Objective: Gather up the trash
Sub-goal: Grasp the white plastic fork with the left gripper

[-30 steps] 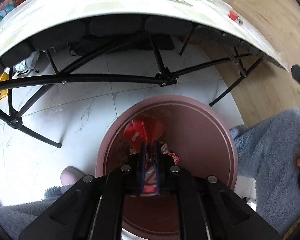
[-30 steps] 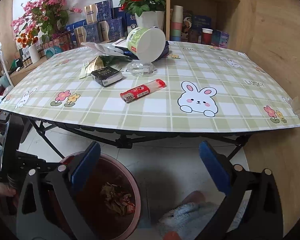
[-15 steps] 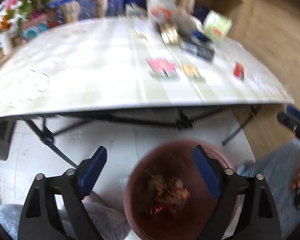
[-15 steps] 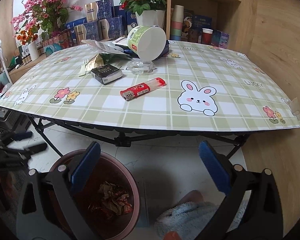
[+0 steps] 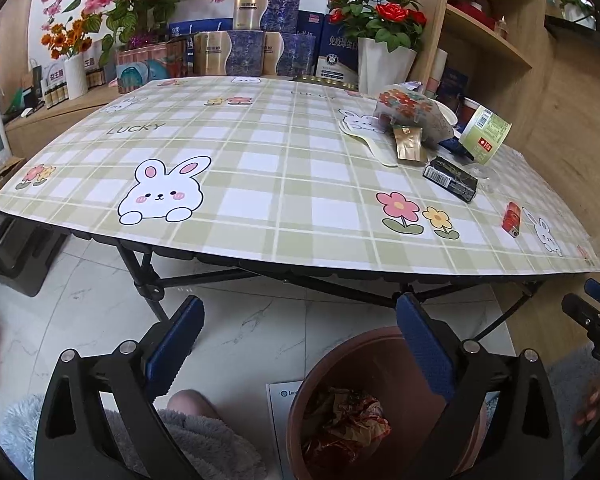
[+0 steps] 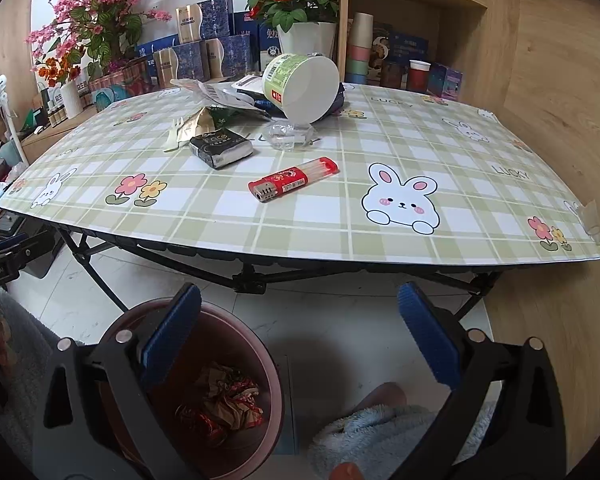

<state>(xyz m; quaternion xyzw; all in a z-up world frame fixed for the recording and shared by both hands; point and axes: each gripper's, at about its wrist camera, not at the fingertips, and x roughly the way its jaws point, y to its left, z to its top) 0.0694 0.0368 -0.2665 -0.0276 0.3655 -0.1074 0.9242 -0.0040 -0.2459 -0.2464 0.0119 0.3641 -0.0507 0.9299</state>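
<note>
My left gripper (image 5: 298, 308) hangs above the floor in front of the table (image 5: 260, 184); its jaws are opening wide with nothing between them. Below its right finger stands a reddish-brown bin (image 5: 320, 368) holding crumpled red wrappers (image 5: 344, 420). My right gripper (image 6: 299, 294) is open and empty, over the same bin (image 6: 276, 380). On the table lie a red lighter (image 6: 292, 179), a black tissue pack (image 6: 221, 148), a tipped green-and-white cup (image 6: 300, 84), clear plastic (image 6: 288, 134) and a gold wrapper (image 5: 410, 142).
Black folding legs (image 6: 252, 280) cross under the table's front edge. Flower pots and boxes (image 5: 256, 48) line the back, with a wooden shelf (image 5: 488, 40) at right. Knees in a fluffy robe (image 5: 188, 436) sit beside the bin, and a sheet of paper (image 5: 284, 404) lies by it.
The left gripper let a red wrapper drop into the bin, opened its jaws, rose and tipped up from the bin to face the table. The right gripper stayed still.
</note>
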